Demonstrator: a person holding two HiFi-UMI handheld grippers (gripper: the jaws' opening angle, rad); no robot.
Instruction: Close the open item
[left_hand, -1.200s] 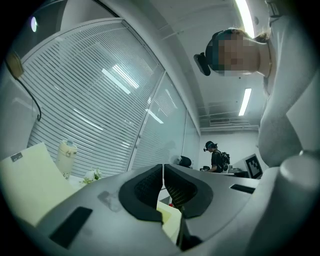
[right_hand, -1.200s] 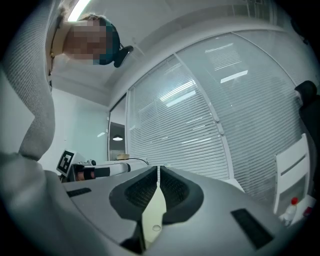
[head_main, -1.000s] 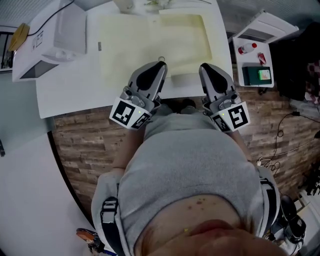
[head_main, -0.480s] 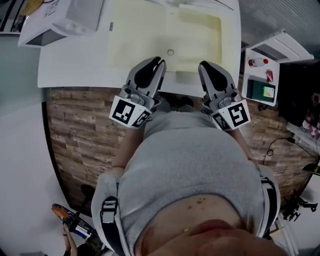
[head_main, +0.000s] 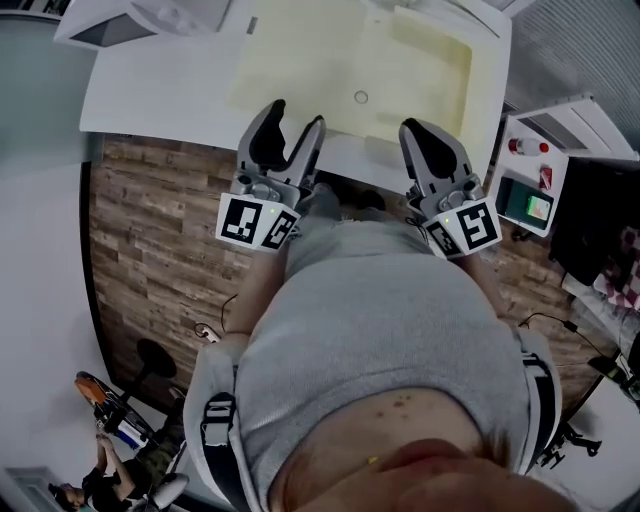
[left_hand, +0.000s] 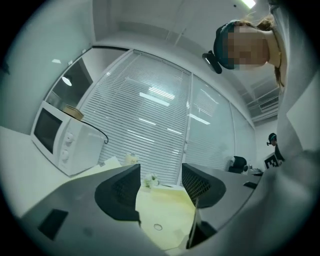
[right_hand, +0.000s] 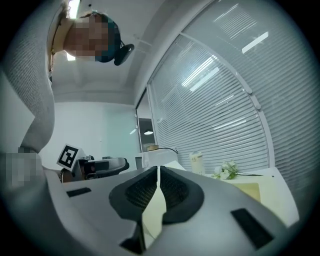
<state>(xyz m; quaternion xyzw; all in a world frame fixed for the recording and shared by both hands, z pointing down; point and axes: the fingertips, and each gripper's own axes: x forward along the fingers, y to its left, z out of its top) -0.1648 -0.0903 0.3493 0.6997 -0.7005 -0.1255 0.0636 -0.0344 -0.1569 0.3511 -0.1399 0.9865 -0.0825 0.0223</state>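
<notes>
In the head view, both grippers were held level at the near edge of the white table (head_main: 150, 100), close against the person's grey top (head_main: 370, 330). The left gripper (head_main: 295, 115) had just been opening and its jaws stood wide. The right gripper (head_main: 413, 128) had its jaws together. A pale yellow mat (head_main: 330, 60) lay ahead, a side cart (head_main: 560, 110) stood to the right, and the microwave (head_main: 170, 12) sat at the far left corner.

In the left gripper view, only the mat showed through the gap. The microwave stood well left with a tape roll (left_hand: 72, 111) on top. Whether it was the open item could not be told.

In the right gripper view, a hairline slit parted the pads. Flowers (right_hand: 227, 170) and a white bottle (right_hand: 196, 161) stood before the blinds (right_hand: 225, 100).
</notes>
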